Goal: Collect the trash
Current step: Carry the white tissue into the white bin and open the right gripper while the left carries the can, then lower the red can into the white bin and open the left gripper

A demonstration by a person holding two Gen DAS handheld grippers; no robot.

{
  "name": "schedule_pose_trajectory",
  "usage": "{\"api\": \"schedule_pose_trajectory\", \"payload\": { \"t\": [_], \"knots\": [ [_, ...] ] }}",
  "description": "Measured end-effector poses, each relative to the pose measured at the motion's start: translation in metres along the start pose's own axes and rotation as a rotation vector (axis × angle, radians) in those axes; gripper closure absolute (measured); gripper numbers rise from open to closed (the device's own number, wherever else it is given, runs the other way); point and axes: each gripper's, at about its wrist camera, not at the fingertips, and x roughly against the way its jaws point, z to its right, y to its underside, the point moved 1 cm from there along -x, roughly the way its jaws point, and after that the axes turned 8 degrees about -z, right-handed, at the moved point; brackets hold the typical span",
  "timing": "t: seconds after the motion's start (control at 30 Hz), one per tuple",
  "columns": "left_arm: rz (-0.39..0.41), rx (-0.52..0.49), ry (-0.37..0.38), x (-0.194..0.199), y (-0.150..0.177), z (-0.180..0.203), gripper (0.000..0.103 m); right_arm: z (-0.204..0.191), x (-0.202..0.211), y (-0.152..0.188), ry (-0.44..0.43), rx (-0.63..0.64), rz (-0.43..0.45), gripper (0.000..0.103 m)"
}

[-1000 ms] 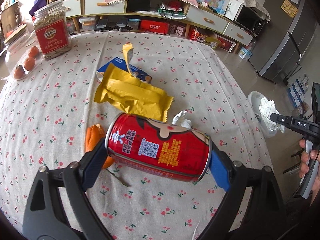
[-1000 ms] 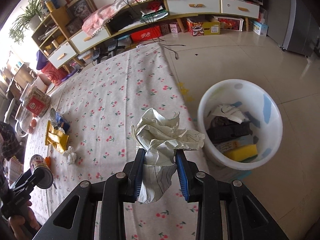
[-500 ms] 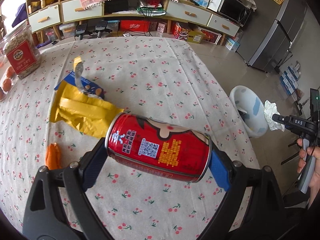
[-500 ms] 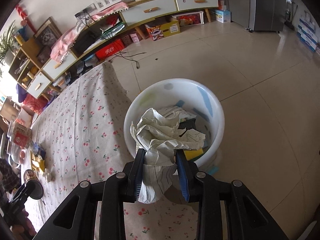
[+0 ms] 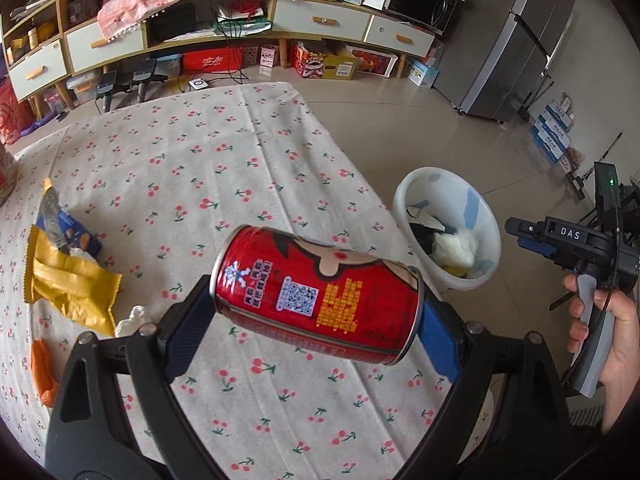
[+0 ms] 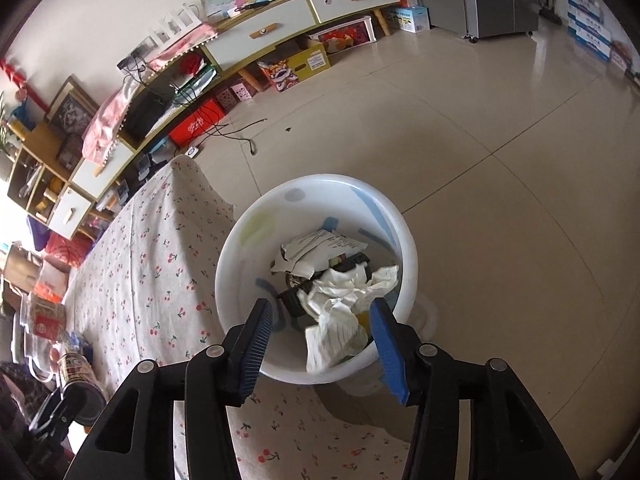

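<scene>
My left gripper (image 5: 316,320) is shut on a red drink can (image 5: 316,292), held sideways by its ends above the cherry-print tablecloth (image 5: 240,152). To its right, the white trash bin (image 5: 452,188) stands on the floor by the table edge. My right gripper (image 6: 320,344) hangs over the bin (image 6: 320,178) with its jaws opening. The crumpled white paper (image 6: 340,308) lies loose in the bin below them, clear of both pads. In the left wrist view a hand (image 5: 612,320) holds the right gripper (image 5: 520,236) beside the bin. The can (image 6: 76,384) shows at the lower left of the right wrist view.
On the cloth to the left lie a yellow wrapper (image 5: 68,284), a blue packet (image 5: 68,232), an orange peel (image 5: 42,364) and a white tissue wad (image 5: 132,318). The bin holds paper and dark scraps. Low cabinets (image 5: 320,20) line the far wall, with a fridge (image 5: 520,40) at the right.
The right gripper swung from the table to above the bin and opened. The crumpled paper dropped into the bin. The left gripper carried the can rightwards towards the bin.
</scene>
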Motion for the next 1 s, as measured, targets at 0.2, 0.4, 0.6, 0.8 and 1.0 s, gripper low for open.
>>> {"api": "schedule_pose_trajectory", "payload": {
  "t": [0.2,0.4,0.6,0.8,1.0],
  "knots": [
    [-0.018,-0.061,0.033,-0.017,-0.009,0.036,0.011,0.015,0.013,0.003,-0.006,-0.030,0.012,0.046],
    [-0.018,-0.154,0.068,-0.034,-0.021,0.080,0.011,0.031,0.028,0.012,0.041,-0.032,0.028,0.042],
    [-0.025,-0.253,0.073,-0.055,-0.026,0.115,0.011,0.052,0.037,0.017,0.045,-0.056,0.043,0.041],
    [-0.026,-0.304,0.061,-0.075,-0.033,0.139,0.011,0.059,0.042,0.020,0.055,-0.061,0.055,0.040],
    [-0.077,-0.302,0.030,-0.091,-0.035,0.143,0.010,0.061,0.043,0.020,0.045,-0.068,0.059,0.040]
  ]
}}
